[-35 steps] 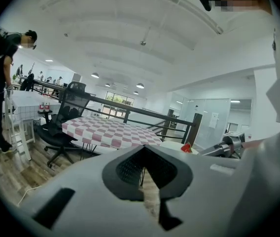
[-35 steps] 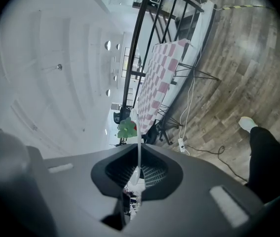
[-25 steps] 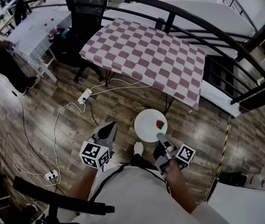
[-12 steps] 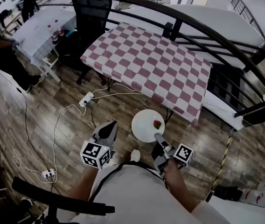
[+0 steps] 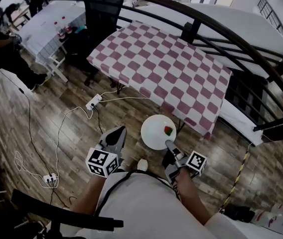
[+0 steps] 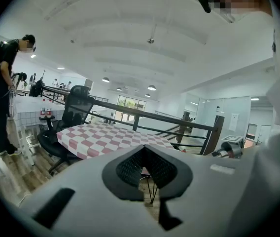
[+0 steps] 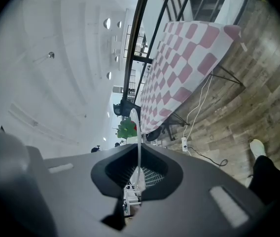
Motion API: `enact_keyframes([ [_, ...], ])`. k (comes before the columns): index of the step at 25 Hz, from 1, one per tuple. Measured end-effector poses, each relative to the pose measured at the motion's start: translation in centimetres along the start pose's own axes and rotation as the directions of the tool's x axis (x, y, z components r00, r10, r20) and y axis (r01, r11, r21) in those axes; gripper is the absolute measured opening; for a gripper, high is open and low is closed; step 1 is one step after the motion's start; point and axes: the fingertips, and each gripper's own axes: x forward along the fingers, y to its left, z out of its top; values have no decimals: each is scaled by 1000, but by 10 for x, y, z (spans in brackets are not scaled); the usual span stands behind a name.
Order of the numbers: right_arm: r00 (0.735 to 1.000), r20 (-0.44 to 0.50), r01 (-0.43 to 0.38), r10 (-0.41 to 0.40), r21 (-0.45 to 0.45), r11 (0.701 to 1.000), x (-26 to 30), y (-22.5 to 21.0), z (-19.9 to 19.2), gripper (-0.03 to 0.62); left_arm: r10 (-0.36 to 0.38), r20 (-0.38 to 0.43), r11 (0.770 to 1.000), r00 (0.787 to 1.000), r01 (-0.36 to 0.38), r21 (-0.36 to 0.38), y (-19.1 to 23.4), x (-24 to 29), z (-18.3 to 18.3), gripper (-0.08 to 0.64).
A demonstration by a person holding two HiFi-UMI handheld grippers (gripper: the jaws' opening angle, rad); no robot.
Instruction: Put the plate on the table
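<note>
Plate nearer checkered table than before | right claw pinching rim | left claw pressed together

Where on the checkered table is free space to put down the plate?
The whole checkered table is bare, from the black chair to the railing behind it. Crowded only below: cables and a power strip on the floor.

Bright, even light from ceiling lamps; heavy fisheye bending, dark vignetted corners, near-blown white plate, soft foreground.
</note>
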Motion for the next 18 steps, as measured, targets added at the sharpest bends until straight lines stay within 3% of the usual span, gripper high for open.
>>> enact_keyframes([
  [18, 1000, -4, 12, -12, 4, 1000, -14, -13, 6, 17, 24, 1, 1000, 1000, -24, -11, -7, 1, -12, 2],
])
